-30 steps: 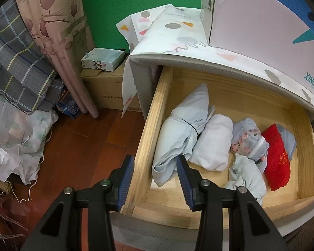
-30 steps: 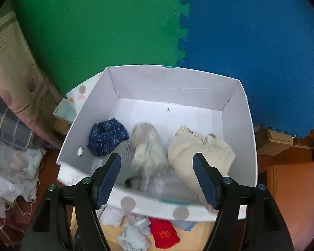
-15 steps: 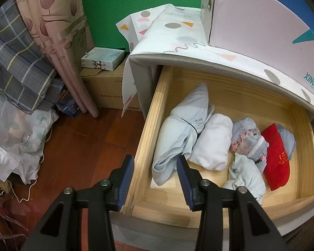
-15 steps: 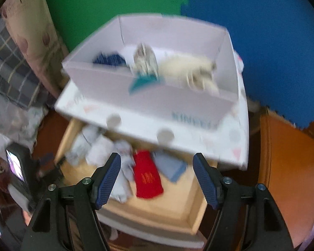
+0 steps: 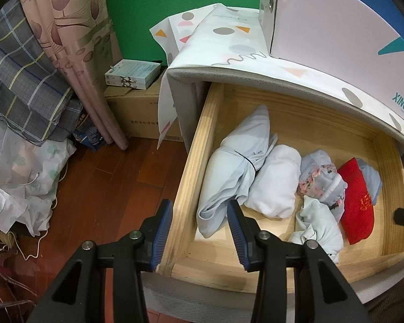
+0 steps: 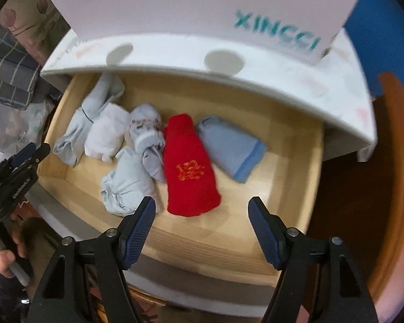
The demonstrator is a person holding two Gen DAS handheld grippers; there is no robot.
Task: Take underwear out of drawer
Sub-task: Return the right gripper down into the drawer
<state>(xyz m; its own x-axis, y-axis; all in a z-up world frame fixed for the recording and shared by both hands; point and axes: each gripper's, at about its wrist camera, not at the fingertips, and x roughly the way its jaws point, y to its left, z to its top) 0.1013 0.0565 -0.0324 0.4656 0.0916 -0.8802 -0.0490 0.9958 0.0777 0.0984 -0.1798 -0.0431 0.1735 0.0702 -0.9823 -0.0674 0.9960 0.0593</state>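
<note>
The wooden drawer (image 5: 191,161) stands pulled out, with several rolled garments in it. From the left lie a long pale-blue bundle (image 5: 237,161), a white roll (image 5: 272,183), a floral piece (image 5: 320,180), a crumpled pale-blue piece (image 6: 126,185), a red roll (image 6: 188,167) with orange embroidery, and a folded blue piece (image 6: 229,148). My left gripper (image 5: 199,228) hovers open over the drawer's front left corner, holding nothing. My right gripper (image 6: 202,212) is open and empty above the near end of the red roll.
A white XINCCI box (image 5: 336,21) sits on the cabinet's patterned top, overhanging the drawer's back. Curtains (image 5: 67,40), plaid fabric (image 5: 18,80) and a cardboard box (image 5: 142,113) crowd the wooden floor at left. A person's hand (image 6: 2,258) holds the left gripper's handle.
The right gripper has dropped from over the white box to just above the open drawer, tipping further downward. The left gripper has stayed put.
</note>
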